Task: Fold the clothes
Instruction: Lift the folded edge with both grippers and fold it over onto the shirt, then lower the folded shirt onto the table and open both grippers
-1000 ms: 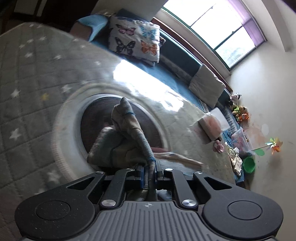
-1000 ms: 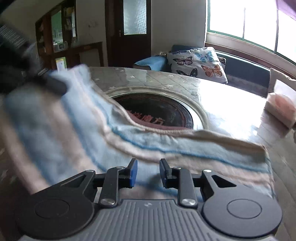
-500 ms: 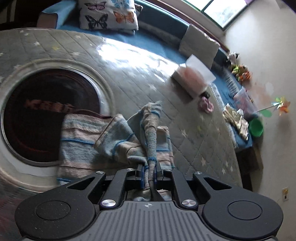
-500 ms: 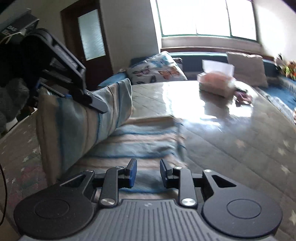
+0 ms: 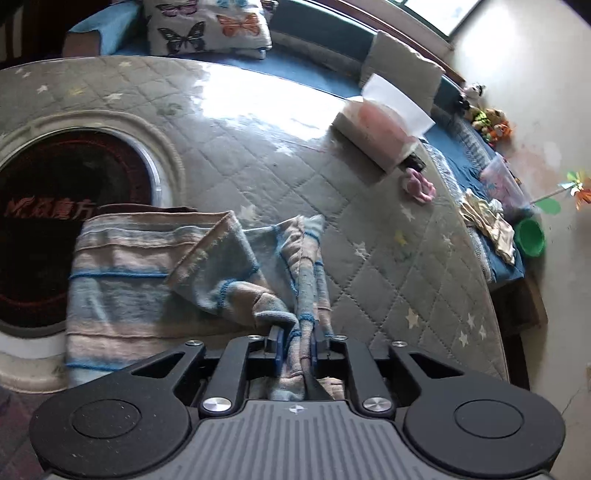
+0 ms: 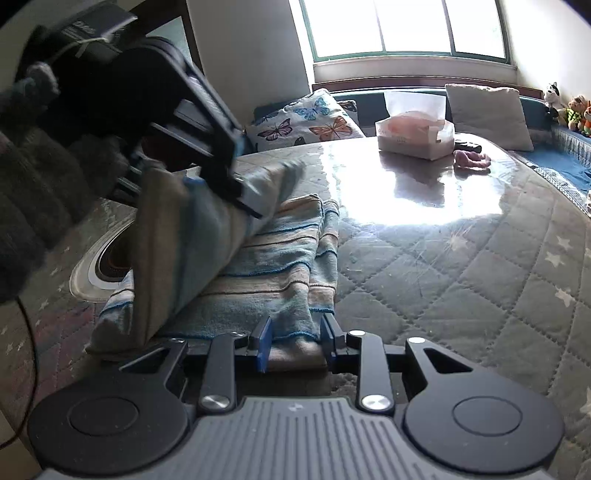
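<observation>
My left gripper is clamped on a raised fold of the striped towel; right gripper gapes wide over the towel's near edge on the tabletop.

Red "方" ending partly legible lettering on dark round panel, rest unclear

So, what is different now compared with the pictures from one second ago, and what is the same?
The left gripper, shut on the striped cloth throughout, has carried its gathered edge from over the dark round inset across toward the quilted side, laying the cloth down doubled. The right gripper stayed open and now sits low at the cloth's near edge. The tissue box and butterfly pillow did not move.
</observation>
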`<state>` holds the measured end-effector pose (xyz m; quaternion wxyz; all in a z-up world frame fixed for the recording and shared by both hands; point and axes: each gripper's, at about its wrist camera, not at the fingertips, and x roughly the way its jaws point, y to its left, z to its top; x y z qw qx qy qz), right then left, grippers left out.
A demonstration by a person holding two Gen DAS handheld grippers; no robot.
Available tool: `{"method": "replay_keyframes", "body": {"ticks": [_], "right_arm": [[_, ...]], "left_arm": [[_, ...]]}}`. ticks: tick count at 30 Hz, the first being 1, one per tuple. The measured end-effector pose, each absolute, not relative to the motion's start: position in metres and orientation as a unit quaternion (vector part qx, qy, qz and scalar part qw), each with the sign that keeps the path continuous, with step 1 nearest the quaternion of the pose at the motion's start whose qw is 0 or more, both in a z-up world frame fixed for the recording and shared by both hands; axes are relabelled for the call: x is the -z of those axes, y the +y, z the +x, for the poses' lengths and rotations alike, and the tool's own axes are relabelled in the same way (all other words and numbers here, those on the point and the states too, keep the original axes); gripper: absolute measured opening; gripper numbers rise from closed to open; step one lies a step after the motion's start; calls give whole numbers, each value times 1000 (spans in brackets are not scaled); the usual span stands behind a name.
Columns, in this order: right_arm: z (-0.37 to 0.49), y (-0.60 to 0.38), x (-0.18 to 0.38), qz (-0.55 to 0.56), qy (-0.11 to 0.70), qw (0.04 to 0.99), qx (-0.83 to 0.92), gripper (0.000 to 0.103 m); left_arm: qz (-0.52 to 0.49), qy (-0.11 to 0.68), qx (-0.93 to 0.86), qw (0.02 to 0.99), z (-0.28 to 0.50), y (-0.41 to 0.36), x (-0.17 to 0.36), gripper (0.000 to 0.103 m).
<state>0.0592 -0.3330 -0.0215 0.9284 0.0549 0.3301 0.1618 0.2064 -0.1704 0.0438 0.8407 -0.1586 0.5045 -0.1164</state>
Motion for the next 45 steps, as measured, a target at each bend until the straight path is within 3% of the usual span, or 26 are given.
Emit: {"method": "replay_keyframes", "body": {"ticks": [6, 9, 14, 28, 37, 45], "right_arm": [[55, -339, 18, 47, 333, 929, -157, 31], [53, -342, 16, 43, 335, 929, -153, 40], [43, -355, 11, 39, 343, 927, -146, 40], [57, -350, -28, 82, 297, 929, -205, 30], [87, -348, 10, 94, 356, 912, -182, 28], [101, -333, -26, 67, 311, 924, -210, 28]], "left_arm": [[-139, 485, 168, 847, 202, -178, -50, 34], [-136, 476, 182, 850, 198, -174, -55, 43], [-125, 465, 193, 855, 189, -159, -62, 50], [-39, 454, 184, 871, 118, -109, -30, 48], [-31, 462, 177, 869, 109, -90, -14, 44], [-33, 446, 172, 878, 118, -88, -22, 44]]}}
